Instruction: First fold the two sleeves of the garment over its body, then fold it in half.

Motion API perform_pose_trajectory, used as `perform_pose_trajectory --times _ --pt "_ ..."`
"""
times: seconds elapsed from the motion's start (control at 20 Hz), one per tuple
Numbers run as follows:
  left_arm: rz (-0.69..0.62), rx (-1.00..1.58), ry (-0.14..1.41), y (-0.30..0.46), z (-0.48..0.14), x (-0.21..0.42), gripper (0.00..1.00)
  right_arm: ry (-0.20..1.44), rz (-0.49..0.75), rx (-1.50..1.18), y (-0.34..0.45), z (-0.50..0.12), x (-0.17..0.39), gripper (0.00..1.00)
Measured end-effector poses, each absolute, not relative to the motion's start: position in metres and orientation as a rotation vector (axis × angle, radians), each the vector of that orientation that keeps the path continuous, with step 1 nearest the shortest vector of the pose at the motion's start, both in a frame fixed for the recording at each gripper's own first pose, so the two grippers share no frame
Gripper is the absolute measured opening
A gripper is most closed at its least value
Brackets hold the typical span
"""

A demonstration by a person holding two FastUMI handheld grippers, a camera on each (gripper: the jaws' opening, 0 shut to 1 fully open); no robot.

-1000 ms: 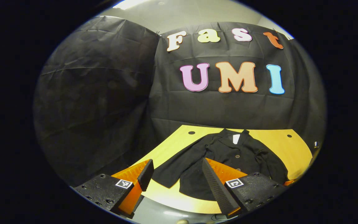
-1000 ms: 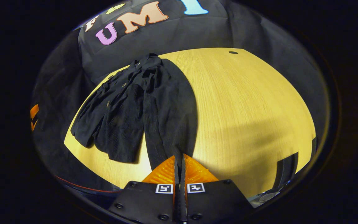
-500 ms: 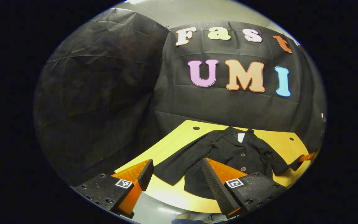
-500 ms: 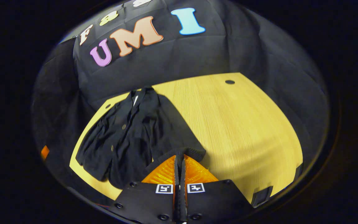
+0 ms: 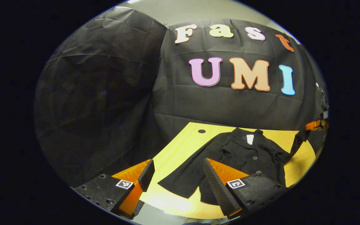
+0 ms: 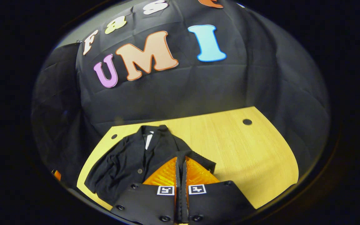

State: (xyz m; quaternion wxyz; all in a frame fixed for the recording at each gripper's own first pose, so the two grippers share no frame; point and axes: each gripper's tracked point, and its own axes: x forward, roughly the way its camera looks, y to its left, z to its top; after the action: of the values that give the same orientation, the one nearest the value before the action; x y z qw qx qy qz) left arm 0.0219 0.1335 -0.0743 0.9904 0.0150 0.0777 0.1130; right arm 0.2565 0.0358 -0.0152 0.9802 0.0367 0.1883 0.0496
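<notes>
A black button-front jacket (image 5: 242, 153) lies face up on the yellow table (image 5: 180, 147), collar toward the booth wall. My left gripper (image 5: 177, 162) hovers open over the table's near-left part, just short of the jacket's left sleeve (image 5: 183, 181), which lies spread flat. In the right gripper view, my right gripper (image 6: 180, 157) is shut on the cuff of the other sleeve (image 6: 198, 156) and holds it up off the table beside the jacket (image 6: 127, 159). The left gripper view shows that sleeve (image 5: 296, 140) stretched upward to the right gripper (image 5: 312, 125) at the far right.
The wooden table (image 6: 245, 150) has bare surface to the right of the jacket, with small round holes (image 6: 247, 122) near its back corners. Black cloth walls close in the booth behind and to the left.
My right gripper has lifted the sleeve cuff off the table, and the sleeve now hangs taut from the shoulder. The left gripper stays open with little movement.
</notes>
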Motion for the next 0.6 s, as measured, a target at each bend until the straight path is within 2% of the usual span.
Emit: perform_pose_trajectory --times 0.3,0.6 --pt "0.206 -0.007 0.225 0.157 -0.095 0.048 0.94 0.297 0.19 -0.003 0.134 0.037 0.312 0.02" --pt "0.179 -0.046 0.312 0.178 -0.125 0.063 0.94 0.297 0.291 -0.072 0.24 0.048 0.366 0.02"
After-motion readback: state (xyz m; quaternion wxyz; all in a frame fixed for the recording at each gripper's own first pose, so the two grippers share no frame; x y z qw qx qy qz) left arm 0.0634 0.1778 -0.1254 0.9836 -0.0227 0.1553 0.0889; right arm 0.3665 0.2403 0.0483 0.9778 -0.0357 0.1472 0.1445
